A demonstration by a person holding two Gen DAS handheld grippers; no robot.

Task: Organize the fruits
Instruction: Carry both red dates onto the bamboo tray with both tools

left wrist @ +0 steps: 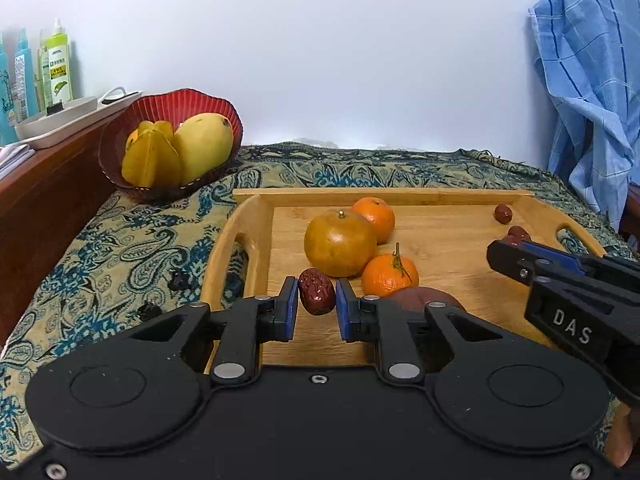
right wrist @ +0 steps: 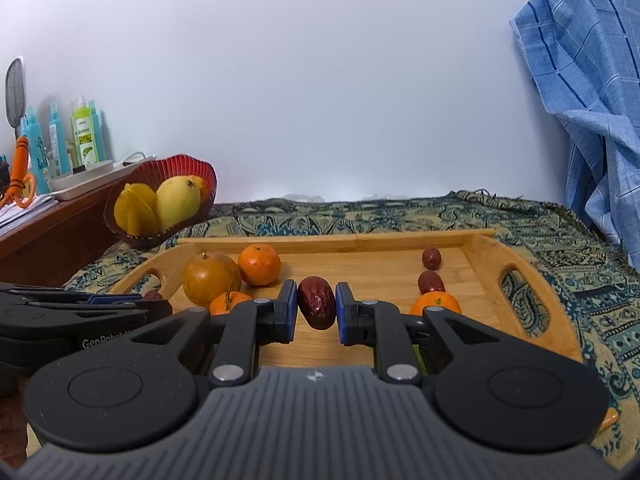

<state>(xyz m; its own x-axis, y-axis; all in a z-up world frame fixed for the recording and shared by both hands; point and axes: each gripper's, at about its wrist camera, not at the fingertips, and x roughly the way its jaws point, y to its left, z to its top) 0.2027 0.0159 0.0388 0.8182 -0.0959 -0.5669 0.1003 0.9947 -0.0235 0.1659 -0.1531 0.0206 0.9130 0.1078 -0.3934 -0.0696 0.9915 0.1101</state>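
A wooden tray (left wrist: 360,194) (right wrist: 340,240) lies on the patterned cloth. My left gripper (left wrist: 317,286) is shut on a wrinkled red date (left wrist: 316,292) just above the tray's near left part. On the tray behind it stand a large brownish orange (left wrist: 340,242) and two small tangerines (left wrist: 374,218) (left wrist: 390,274). My right gripper (right wrist: 316,288) is shut on another red date (right wrist: 316,302) over the tray's middle. Two loose dates (right wrist: 431,258) (right wrist: 431,282) lie at the tray's right. A red bowl (left wrist: 188,94) (right wrist: 172,164) at the back left holds a mango and starfruit.
A dark reddish fruit (left wrist: 424,298) sits partly hidden behind my left gripper's right finger, and a tangerine (right wrist: 436,302) behind my right gripper's. A blue checked cloth (left wrist: 588,80) hangs at the right. A wooden shelf with bottles (left wrist: 58,68) borders the left.
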